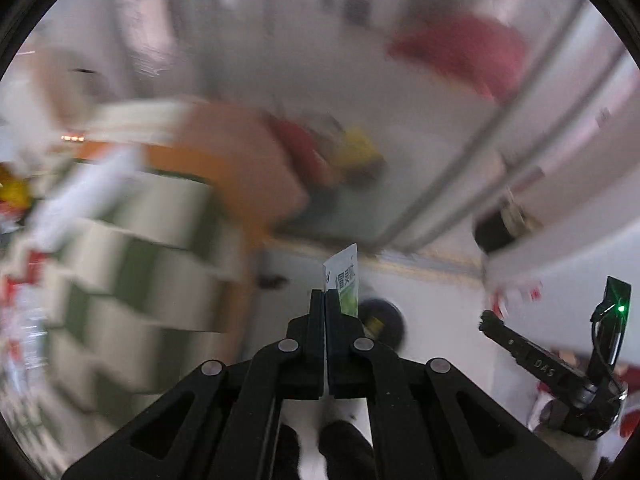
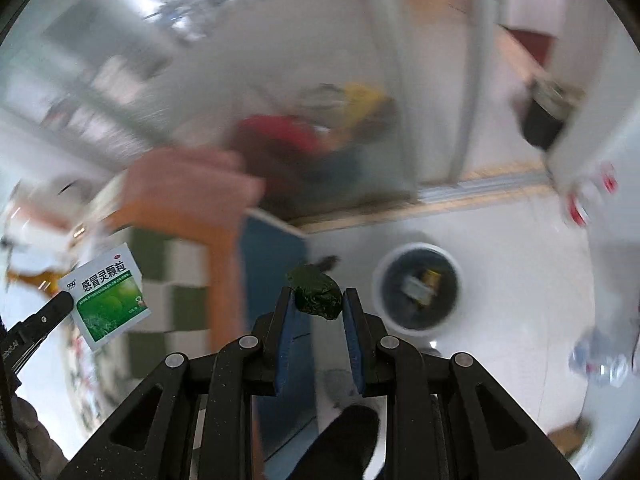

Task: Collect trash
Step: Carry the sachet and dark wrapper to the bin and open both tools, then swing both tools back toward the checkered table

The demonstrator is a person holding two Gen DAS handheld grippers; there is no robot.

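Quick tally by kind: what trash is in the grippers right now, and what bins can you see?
Green-and-white sachet, in left gripper: 1
Dark green crumpled wad, in right gripper: 1
White bin on the floor, some trash inside: 1
Total: 3

The left gripper (image 1: pixel 325 300) holds a sachet (image 1: pixel 343 280) that sticks up past its closed tips; in the right wrist view the same sachet (image 2: pixel 107 294) hangs at the far left, off the gripper's tip. The right gripper (image 2: pixel 318 300) has a crumpled wad (image 2: pixel 317 294) pinched between its fingers. Beyond and to the right of the wad a bin (image 2: pixel 418 289) stands on the floor (image 2: pixel 520 264), with scraps lying in it. A checkered cloth (image 2: pixel 176 280) lies to the left, between sachet and wad.
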